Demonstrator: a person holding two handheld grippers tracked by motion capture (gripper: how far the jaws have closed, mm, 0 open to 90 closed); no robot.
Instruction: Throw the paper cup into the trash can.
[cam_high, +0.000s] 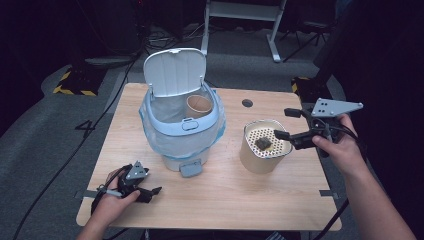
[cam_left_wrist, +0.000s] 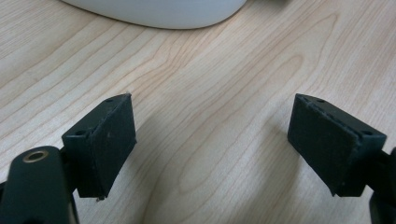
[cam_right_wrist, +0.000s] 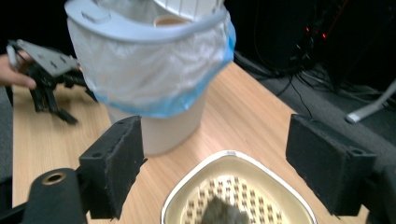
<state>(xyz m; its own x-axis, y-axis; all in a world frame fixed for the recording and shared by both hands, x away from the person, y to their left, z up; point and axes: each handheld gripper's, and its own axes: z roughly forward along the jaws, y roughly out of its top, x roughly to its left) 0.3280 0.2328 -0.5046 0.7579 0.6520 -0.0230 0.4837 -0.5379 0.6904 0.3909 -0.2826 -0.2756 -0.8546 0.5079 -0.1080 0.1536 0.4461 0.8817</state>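
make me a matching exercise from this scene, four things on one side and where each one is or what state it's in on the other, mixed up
Things:
1. paper cup
2. dark lump
3. bin lid
4. left gripper

Places or states:
A. on the perforated insert of the beige canister
B. flipped up and open
C. low over the table's near left corner, jaws open with nothing between them
D. inside the lined bin

Right pairs: 1-D, 2-A, 3-B, 4-C
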